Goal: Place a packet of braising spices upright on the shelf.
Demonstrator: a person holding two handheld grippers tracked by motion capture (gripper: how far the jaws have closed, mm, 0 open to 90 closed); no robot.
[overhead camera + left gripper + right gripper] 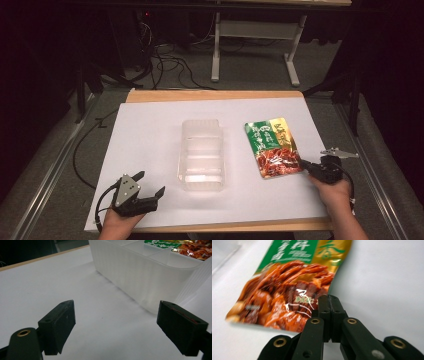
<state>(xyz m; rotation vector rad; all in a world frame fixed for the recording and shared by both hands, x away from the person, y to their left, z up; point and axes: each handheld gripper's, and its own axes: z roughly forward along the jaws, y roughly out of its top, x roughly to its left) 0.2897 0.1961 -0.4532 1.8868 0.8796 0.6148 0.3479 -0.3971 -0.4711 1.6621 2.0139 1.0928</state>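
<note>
Item one, snack pouch: a flat foil packet, green and gold at its top, red-brown food print at its bottom, lying face up on the white sheet right of centre in the high view. Its long axis runs from upper left to lower right of that frame, tilted slightly, with the green end toward the far side of the table and the printed food end toward me. I judge it light, thin and limp, with a glossy skin likely to slip, so I would hold it by a sealed edge or corner, not the middle. Item two, right gripper: at the pouch's lower right corner; in the right gripper view its jaws stand pressed together at that edge, and I read them as pinching the pouch's margin, though the film itself between them is too thin to confirm. Item three, clear plastic bin: translucent, ribbed, divided inside, at frame centre, just left of the pouch and apart from it. Item four, left gripper: lower left of the high view, jaws spread wide, holding nothing; in the left gripper view the bin's wall rises ahead at upper right.
</note>
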